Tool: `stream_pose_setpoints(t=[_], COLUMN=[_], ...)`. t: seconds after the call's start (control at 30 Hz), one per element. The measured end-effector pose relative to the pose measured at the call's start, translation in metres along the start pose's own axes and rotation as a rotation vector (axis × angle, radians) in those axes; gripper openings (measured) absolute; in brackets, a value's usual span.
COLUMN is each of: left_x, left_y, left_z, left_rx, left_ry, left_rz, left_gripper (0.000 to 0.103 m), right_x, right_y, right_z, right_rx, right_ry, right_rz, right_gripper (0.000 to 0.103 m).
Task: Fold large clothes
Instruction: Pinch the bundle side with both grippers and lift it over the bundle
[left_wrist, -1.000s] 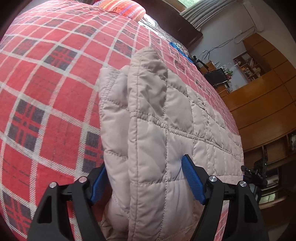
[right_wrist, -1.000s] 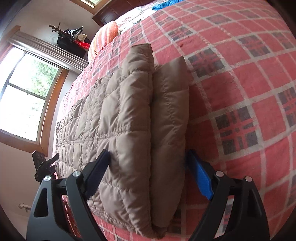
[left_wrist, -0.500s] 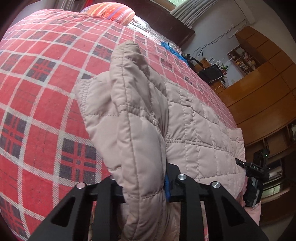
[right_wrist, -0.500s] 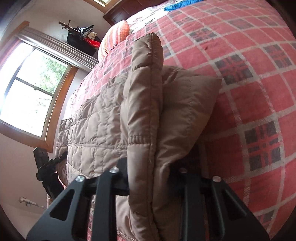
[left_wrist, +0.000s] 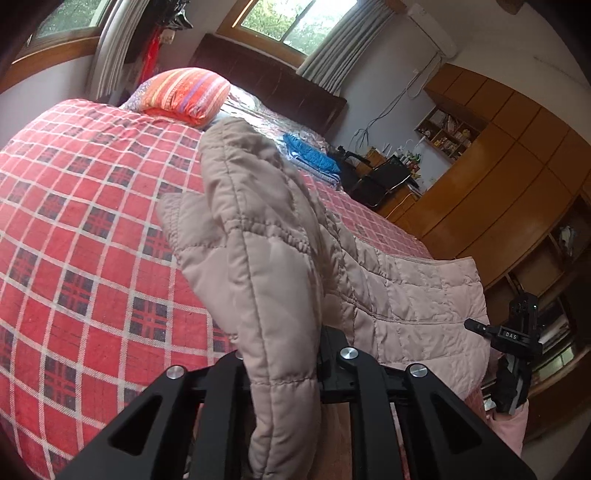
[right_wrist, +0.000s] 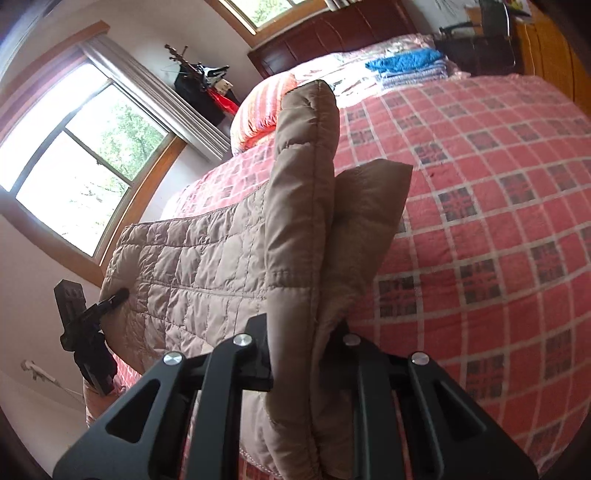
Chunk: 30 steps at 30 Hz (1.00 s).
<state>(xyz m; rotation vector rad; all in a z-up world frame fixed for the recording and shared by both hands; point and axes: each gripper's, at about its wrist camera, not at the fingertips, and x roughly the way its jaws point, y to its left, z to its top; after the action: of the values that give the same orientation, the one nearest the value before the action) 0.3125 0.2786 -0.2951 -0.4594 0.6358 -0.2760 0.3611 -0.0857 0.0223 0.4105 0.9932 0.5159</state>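
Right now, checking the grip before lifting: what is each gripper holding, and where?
Both left gripper and right gripper clamp the quilted jacket at its folded near edge.

Daylit curtained windows (right_wrist: 85, 166), dark headboard (left_wrist: 273, 88), wooden wardrobes (left_wrist: 498, 177), red plaid bedspread (left_wrist: 74, 221).

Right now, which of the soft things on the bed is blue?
The folded blue towel near the headboard; the pillow is orange-striped, the quilted jacket beige.

One jacket (left_wrist: 266, 236) – two tools – one pillow (left_wrist: 184, 94).
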Motion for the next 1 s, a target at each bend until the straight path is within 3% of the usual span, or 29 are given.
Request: stream_pose_setpoints(t=[0.2,0.43,0.7,0.83,1.0], left_x=[-0.061,-0.093,-0.072,-0.054,-0.047], left_y=[-0.027,-0.03,0.01,0.035,0.051], left_z=[-0.043,-0.103,-0.159,-0.177,-0.191], left_rx=[0.088,0.131,0.08,0.037,0.022], left_ry=[-0.035,-0.008,0.097,0.151,0.148], left_rz=[-0.018,-0.018,0.046,0.078,0.103], left_gripper=[0.014,0.014,0.016,0.019,0.025], right_x=[-0.043,-0.067,-0.037,-0.013,0.008], right_y=[0.011,0.02,-0.002,-0.023,-0.029], right_z=[-0.041,-0.11,-0.165,-0.171,-0.164], right_rx=[-0.061,-0.087,-0.033,0.024,0.05], right_ry=[-0.032,-0.014,0.105,0.151,0.17], right_rz=[0.01,0.003,-0.057,-0.073,-0.065], right_gripper=[0.014,0.014,0.016,0.019,0.021])
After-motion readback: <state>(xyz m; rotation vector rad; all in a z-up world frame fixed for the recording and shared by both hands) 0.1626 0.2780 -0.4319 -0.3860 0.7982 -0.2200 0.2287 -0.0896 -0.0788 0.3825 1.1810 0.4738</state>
